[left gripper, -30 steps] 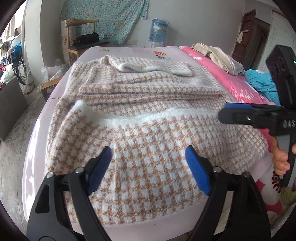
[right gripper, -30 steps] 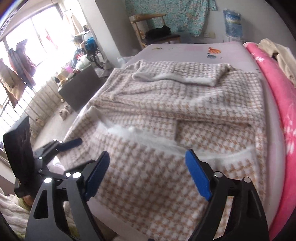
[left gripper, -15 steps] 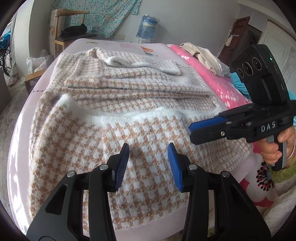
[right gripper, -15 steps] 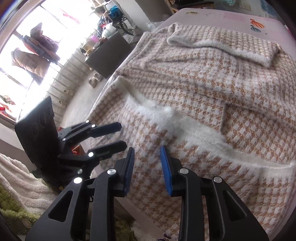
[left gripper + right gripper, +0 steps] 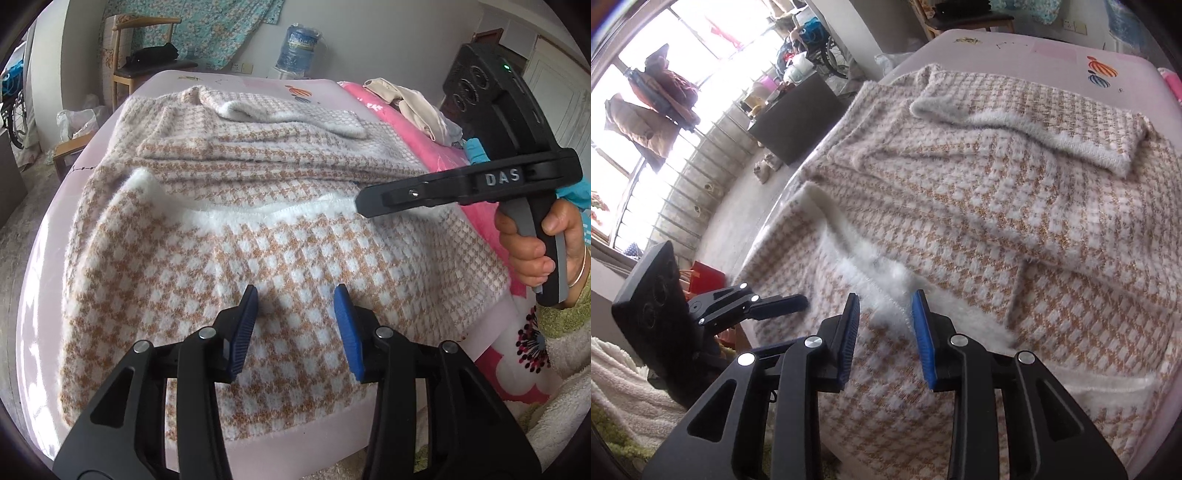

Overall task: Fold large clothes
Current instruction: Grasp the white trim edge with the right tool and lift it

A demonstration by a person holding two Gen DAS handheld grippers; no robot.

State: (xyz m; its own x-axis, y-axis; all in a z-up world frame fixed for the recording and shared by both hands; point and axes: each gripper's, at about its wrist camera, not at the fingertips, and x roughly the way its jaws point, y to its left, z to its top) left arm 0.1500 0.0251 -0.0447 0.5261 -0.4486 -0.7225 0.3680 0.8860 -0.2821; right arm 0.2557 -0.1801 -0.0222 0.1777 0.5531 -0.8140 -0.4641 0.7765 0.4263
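A large brown-and-white houndstooth sweater [image 5: 229, 177] lies spread on the bed, its lower part folded up so a fuzzy white hem [image 5: 266, 218] runs across the middle. My left gripper [image 5: 295, 299] hovers over the near edge of the sweater, jaws narrowed but apart, with nothing pinched. My right gripper [image 5: 884, 306] hangs just above the white hem [image 5: 875, 273], jaws also narrowed with a gap, and the pads do not press on the cloth. From the left wrist it shows as a black gripper [image 5: 365, 203] held by a hand [image 5: 535, 251]. The left gripper [image 5: 794, 304] shows at the bed's left edge.
The bed has a pale pink sheet [image 5: 40, 258]. A bright pink blanket [image 5: 439, 155] and a pile of beige clothes [image 5: 406, 103] lie along its right side. A wooden chair [image 5: 144, 66] and a water bottle [image 5: 299, 48] stand behind it. Left of the bed is bare floor [image 5: 738, 221].
Both grippers' jaws have narrowed from wide to a small gap. The right gripper has tipped further down and come in over the white hem. The sweater has not moved.
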